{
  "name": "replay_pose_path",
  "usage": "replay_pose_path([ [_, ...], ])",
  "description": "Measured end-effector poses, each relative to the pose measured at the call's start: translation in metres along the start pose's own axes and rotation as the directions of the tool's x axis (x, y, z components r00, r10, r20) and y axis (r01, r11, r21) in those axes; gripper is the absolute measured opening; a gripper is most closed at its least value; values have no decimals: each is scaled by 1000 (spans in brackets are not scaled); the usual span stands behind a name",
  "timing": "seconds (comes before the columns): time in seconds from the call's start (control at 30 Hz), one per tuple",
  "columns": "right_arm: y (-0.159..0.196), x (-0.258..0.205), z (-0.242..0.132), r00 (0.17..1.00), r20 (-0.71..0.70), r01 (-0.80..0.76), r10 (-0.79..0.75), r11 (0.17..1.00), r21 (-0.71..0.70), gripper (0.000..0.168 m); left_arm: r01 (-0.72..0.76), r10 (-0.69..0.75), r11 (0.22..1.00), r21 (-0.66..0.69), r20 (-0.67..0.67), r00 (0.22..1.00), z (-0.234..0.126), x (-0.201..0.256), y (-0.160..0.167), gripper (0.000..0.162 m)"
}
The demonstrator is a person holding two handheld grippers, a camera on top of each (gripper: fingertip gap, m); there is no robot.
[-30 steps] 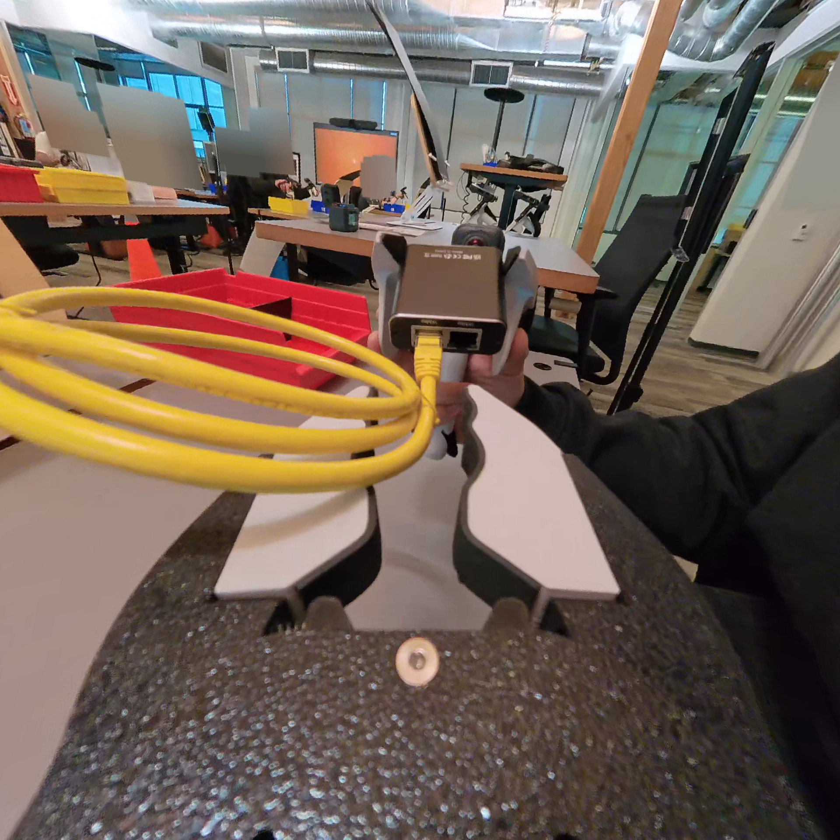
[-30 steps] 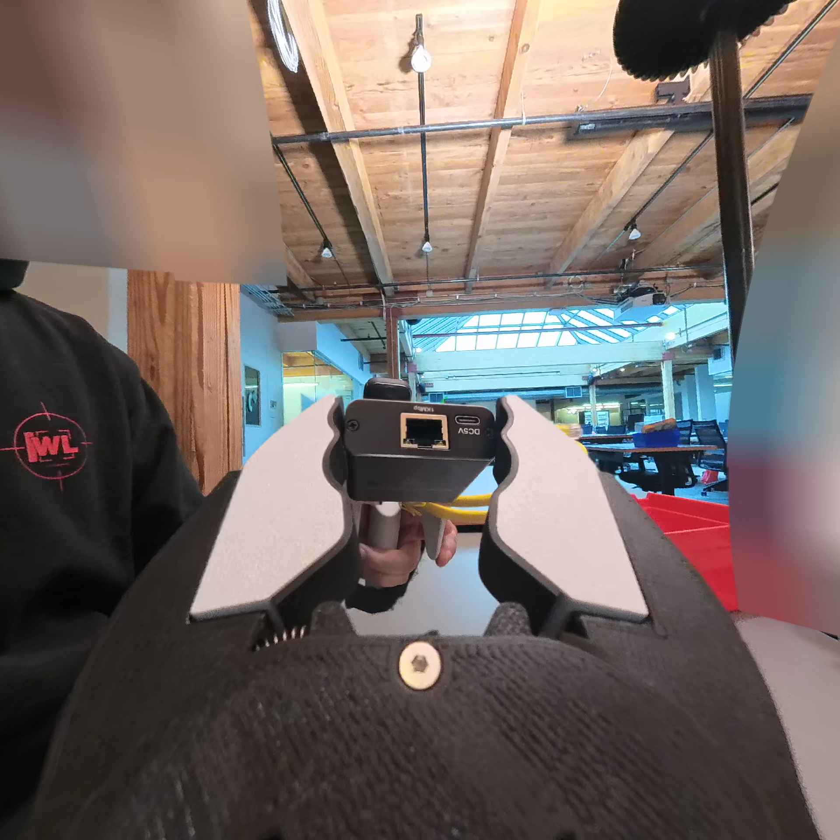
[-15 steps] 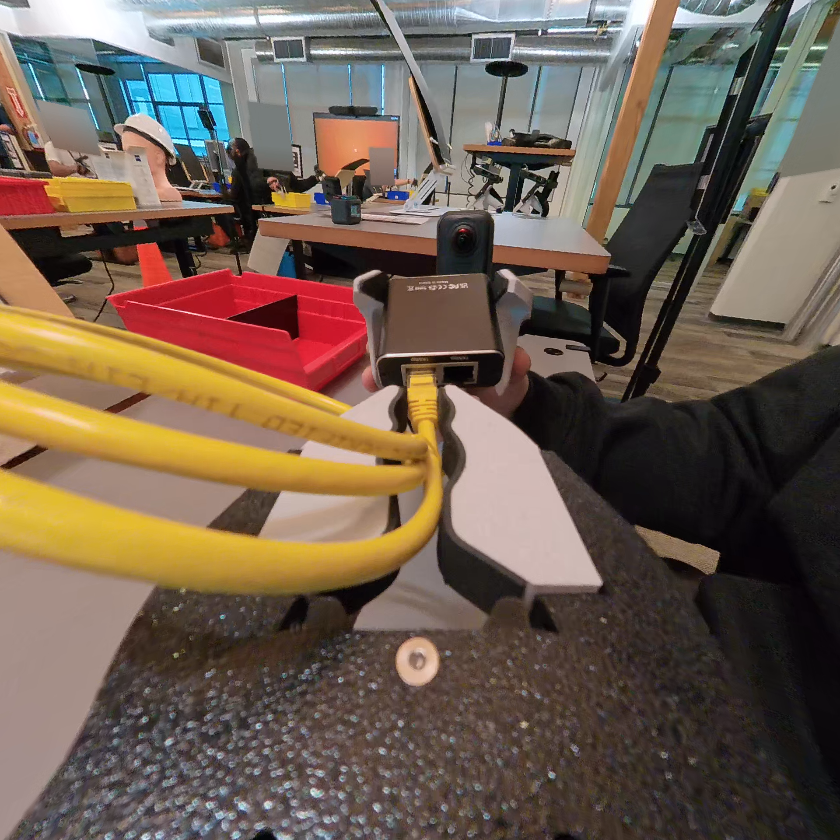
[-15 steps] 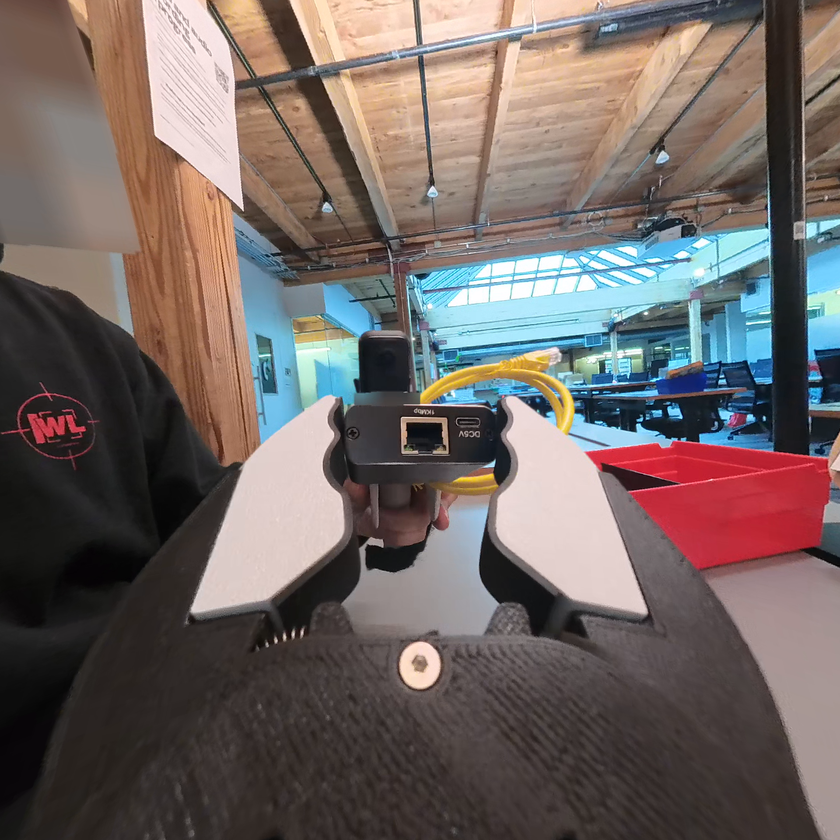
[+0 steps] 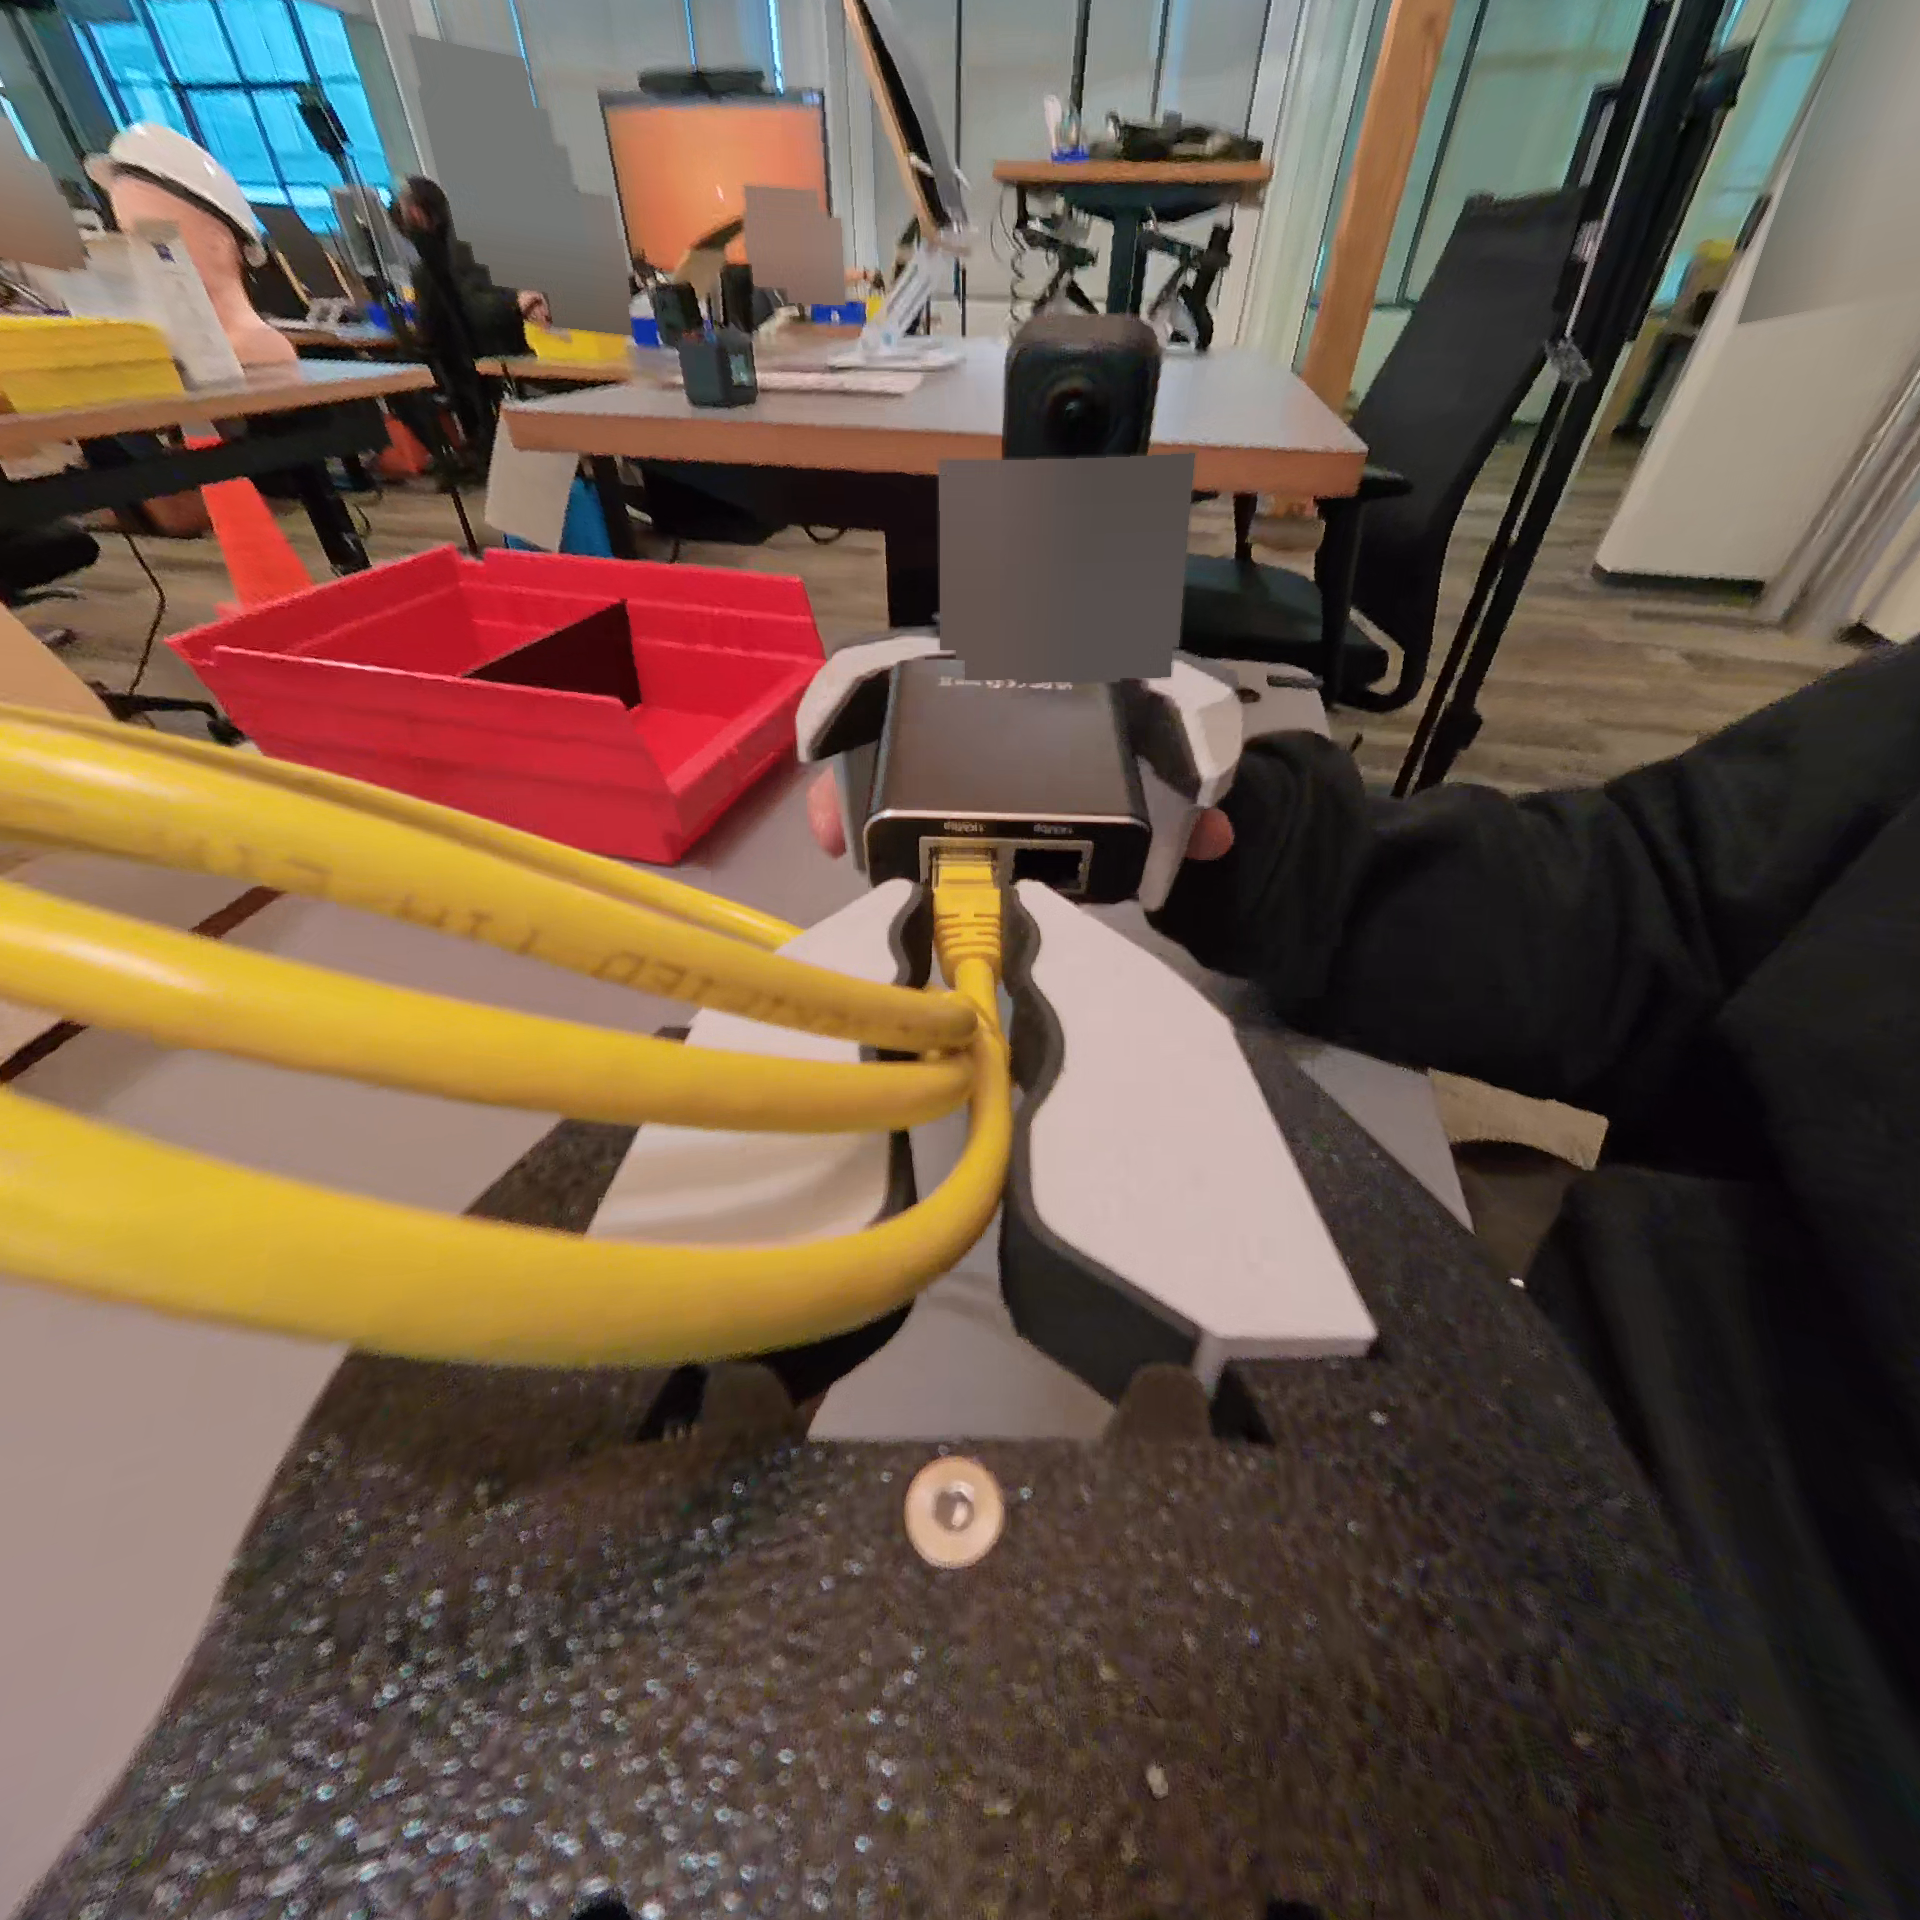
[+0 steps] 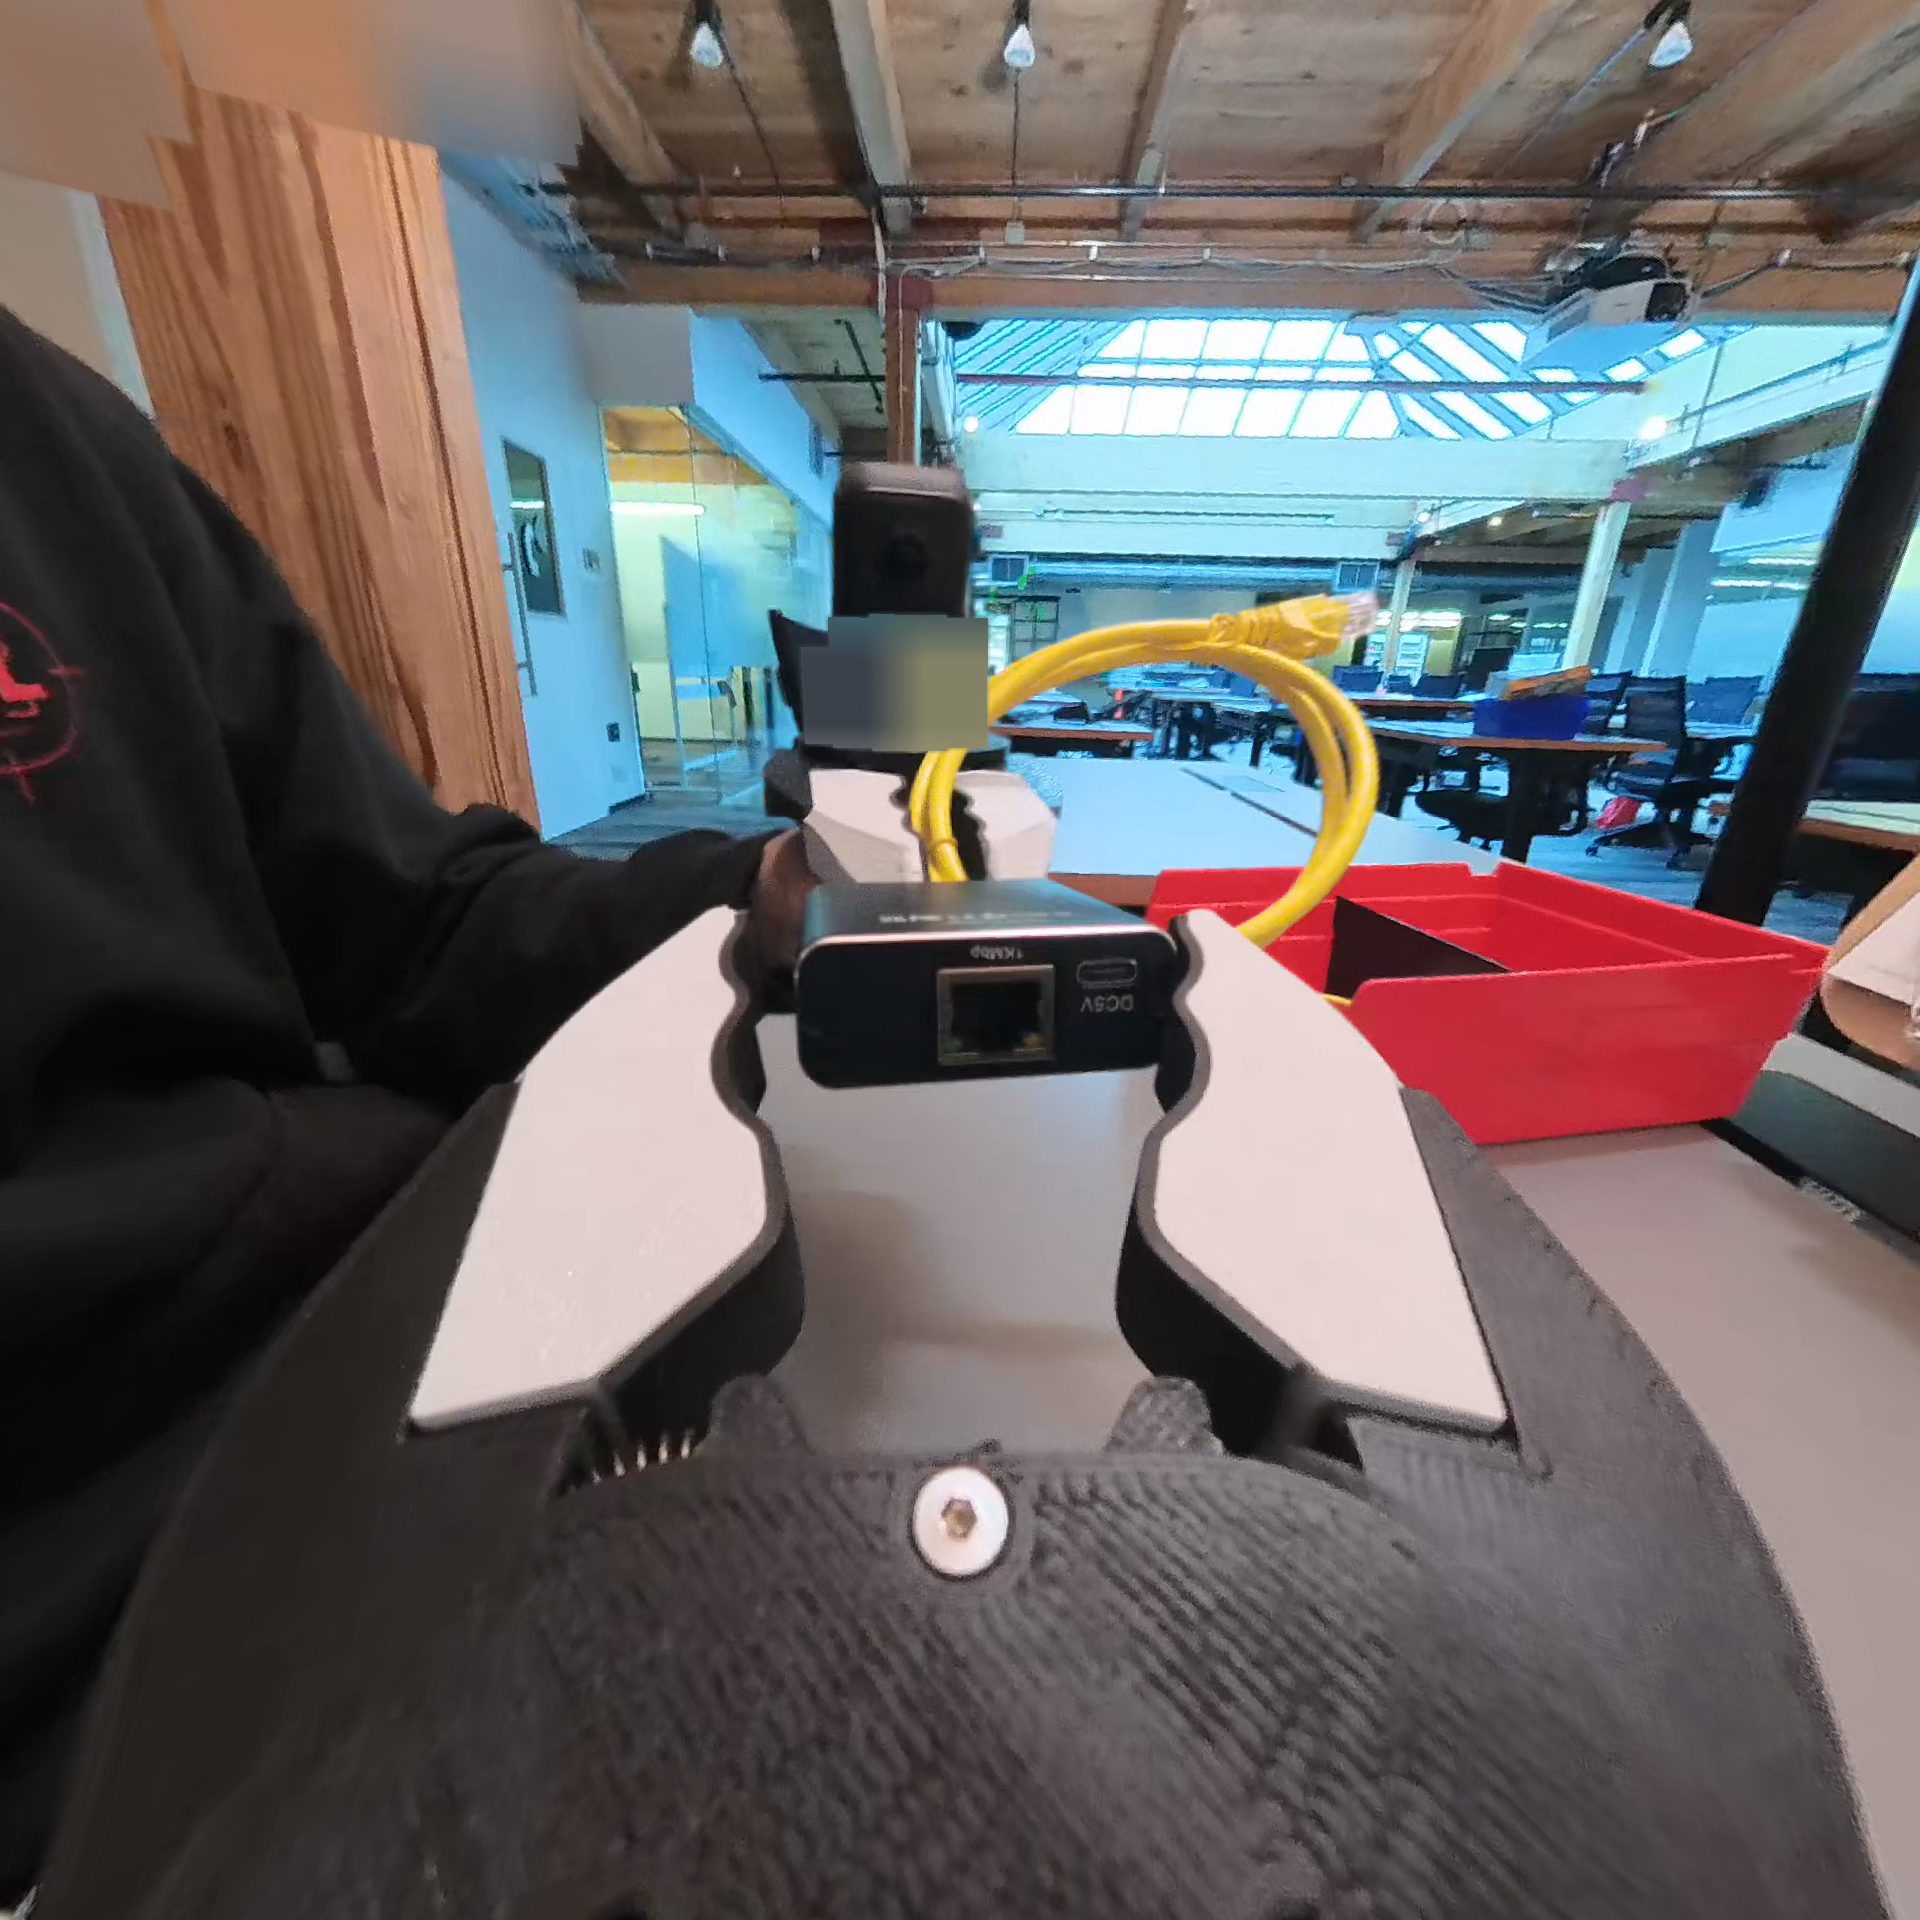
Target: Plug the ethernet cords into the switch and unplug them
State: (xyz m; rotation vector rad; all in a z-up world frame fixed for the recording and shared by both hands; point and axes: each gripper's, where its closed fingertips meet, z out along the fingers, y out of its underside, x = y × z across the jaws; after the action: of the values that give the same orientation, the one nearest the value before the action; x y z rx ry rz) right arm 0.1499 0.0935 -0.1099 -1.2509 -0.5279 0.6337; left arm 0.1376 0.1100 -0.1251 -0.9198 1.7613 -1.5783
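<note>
The small black switch [image 6: 977,987] is clamped between the fingers of my right gripper [image 6: 966,940], a little above the grey table. In the left wrist view the switch [image 5: 1008,769] faces me with two ports. The plug of the yellow ethernet cord [image 5: 966,914] sits in its left port; the right port is empty. My left gripper [image 5: 964,930] is shut on the cord just behind that plug. The rest of the cord [image 5: 312,1039] loops off to the left. Its free plug [image 6: 1314,618] sticks up in the air in the right wrist view. The switch's near side has another empty port.
A red bin [image 5: 499,717] with a dark divider stands on the grey table [image 5: 125,1507] just beyond the switch; it also shows in the right wrist view [image 6: 1538,997]. A person's black sleeve [image 5: 1558,914] lies to the right. A black stand pole [image 6: 1818,623] rises at the right. My two grippers' fingertips are within a few centimetres of each other.
My left gripper moved forward to the switch and closed on the yellow cord at its plug. The right gripper tilted down with the switch, nearer the table.
</note>
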Motion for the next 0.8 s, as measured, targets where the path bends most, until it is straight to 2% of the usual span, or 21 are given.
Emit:
replay_pose_path([
  [0.17, 12, -5, 0, 999, 29, -22, 25, 994, -103, 68, -18, 15, 997, -75, -41, 999, -4, 3, 5, 12],
  [0.33, 25, -5, 4, 998, 19, -51, 56, 979, -199, 67, -21, 16, 994, -109, -51, 999, -9, 2, 8, 12],
  [0.5, 31, -4, 9, 993, 10, -110, 114, 970, -217, 67, -10, 5, 993, -116, -47, 999, -15, -1, 8, 12],
  [0.67, 33, -4, 13, 996, 7, -88, 92, 968, -236, 67, 9, -14, 994, -109, -46, 999, -19, -3, 7, 12],
  [0.8, 24, 2, 18, 997, -23, -77, 74, 984, -163, 67, 42, -44, 996, -83, -31, 999, -22, -9, 3, 13],
])
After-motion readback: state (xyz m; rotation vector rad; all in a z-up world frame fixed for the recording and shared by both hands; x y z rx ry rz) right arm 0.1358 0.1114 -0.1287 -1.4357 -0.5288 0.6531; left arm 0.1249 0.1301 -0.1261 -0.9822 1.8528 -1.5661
